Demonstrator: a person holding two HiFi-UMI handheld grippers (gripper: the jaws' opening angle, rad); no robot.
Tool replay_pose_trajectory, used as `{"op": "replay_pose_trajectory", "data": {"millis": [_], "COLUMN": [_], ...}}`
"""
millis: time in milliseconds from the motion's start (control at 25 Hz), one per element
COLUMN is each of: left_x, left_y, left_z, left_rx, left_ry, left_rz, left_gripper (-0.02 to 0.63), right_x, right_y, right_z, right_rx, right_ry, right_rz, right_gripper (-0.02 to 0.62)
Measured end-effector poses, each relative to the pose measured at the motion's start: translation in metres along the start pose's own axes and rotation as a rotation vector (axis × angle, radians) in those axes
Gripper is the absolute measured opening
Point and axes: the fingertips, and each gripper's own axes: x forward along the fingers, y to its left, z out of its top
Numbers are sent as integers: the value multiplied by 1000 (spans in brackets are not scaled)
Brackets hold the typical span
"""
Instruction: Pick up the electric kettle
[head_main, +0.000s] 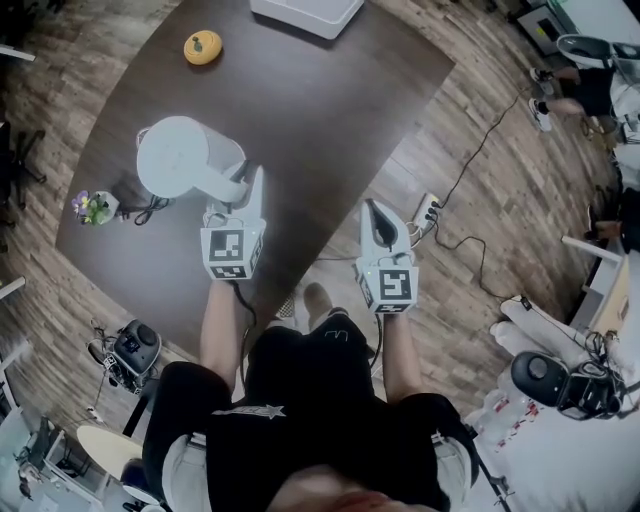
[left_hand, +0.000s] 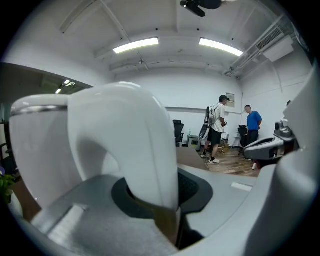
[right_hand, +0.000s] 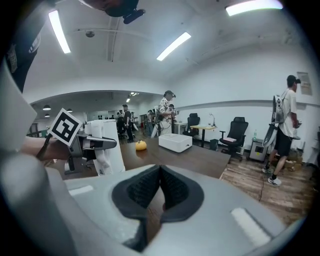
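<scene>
The kettle (head_main: 178, 156) stood on the table (head_main: 330, 110), toward its near left side. The left gripper (head_main: 243, 185) pinched its handle (left_hand: 135, 145), the natural hold for lifting. The right gripper (head_main: 378, 212), jaws pressed together on nothing, hung unneeded beside the table.

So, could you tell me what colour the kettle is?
White; the kettle shows best in the head view.
</scene>
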Motion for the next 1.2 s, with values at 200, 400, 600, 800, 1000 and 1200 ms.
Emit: {"op": "replay_pose_trajectory", "data": {"millis": [200,400,600,800,1000,1200], "left_x": [-14,-34,-61,-93,-129,-165], "left_y": [-5,-10,-13,-15,-20,-25], "left_z": [28,59,82,98,100,96], "left_rx": [58,91,114,120,114,128], "left_ry": [-43,-93,-120,-147,-156,-172], "left_rz": [-6,-16,-19,-21,-20,-10], "left_gripper": [77,77,77,77,77,77], "right_x": [-13,-28,-47,-66,-89,-108], "right_y": [6,14,26,44,65,86], "right_z": [13,31,53,71,78,78], "right_rx": [-8,-16,-32,-48,-68,-80], "right_ry": [-40,-86,-138,-185,-216,-238], "right_rz": [-5,-14,-23,-25,-23,-10], "right_gripper": [5,5,5,5,5,5]}}
